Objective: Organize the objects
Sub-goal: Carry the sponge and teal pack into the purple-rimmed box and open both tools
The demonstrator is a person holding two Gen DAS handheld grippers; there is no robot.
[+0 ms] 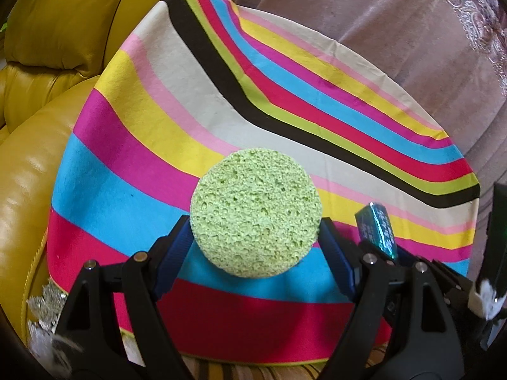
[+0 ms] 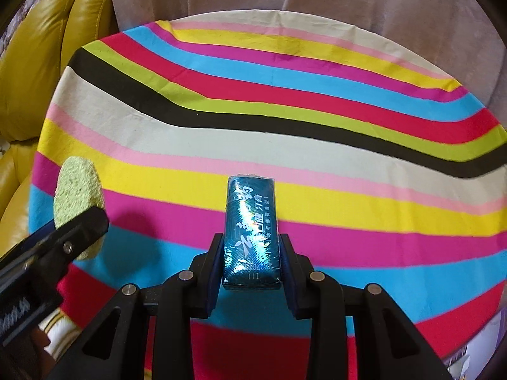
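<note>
My left gripper (image 1: 256, 237) is shut on a round green sponge (image 1: 256, 211) and holds it above the striped tablecloth (image 1: 133, 171). The sponge also shows edge-on at the left of the right wrist view (image 2: 77, 198). My right gripper (image 2: 251, 253) is shut on a teal foil-wrapped box (image 2: 251, 231) with white lettering, held above the cloth (image 2: 285, 145). The same box shows at the right of the left wrist view (image 1: 377, 229), close beside my left gripper.
A yellow leather sofa (image 1: 47, 63) stands left of the table, also in the right wrist view (image 2: 31, 63). A pinkish curtain (image 1: 380, 15) hangs behind the table. The cloth-covered round table drops off at its edges.
</note>
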